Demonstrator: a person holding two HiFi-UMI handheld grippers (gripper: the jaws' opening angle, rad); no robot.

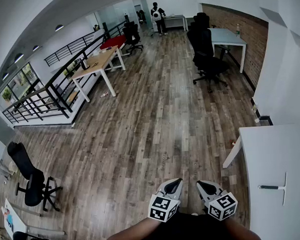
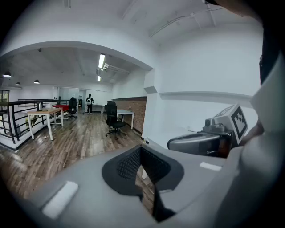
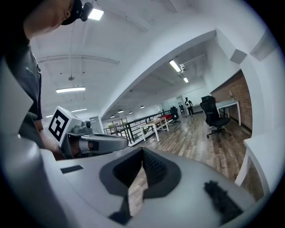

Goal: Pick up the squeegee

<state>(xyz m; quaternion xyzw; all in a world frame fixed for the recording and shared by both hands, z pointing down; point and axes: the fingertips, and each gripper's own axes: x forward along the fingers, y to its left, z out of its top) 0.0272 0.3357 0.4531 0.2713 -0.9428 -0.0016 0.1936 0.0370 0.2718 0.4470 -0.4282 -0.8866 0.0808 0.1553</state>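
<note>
Two closed, empty claws, left gripper (image 1: 176,182) and right gripper (image 1: 202,184), sit side by side; the squeegee (image 1: 274,187) lies on the white table (image 1: 272,150), apart to their right.

**Head view.** The camera sits high, at the person's head, and faces forward and steeply down over the wooden floor (image 1: 150,122). The left gripper (image 1: 177,181) and right gripper (image 1: 200,184) lie close beneath it at lower centre.

**Left gripper view.** The camera rides on that gripper, very near its jaws, and faces along them roughly level across the room. The right gripper enters at middle right.

**Right gripper view.** The mirrored arrangement, with the left gripper at middle left.

**Shared by all three.** The floor, the black office chair (image 1: 207,59), the wooden table (image 1: 97,64) and a distant person (image 1: 158,16).
</note>
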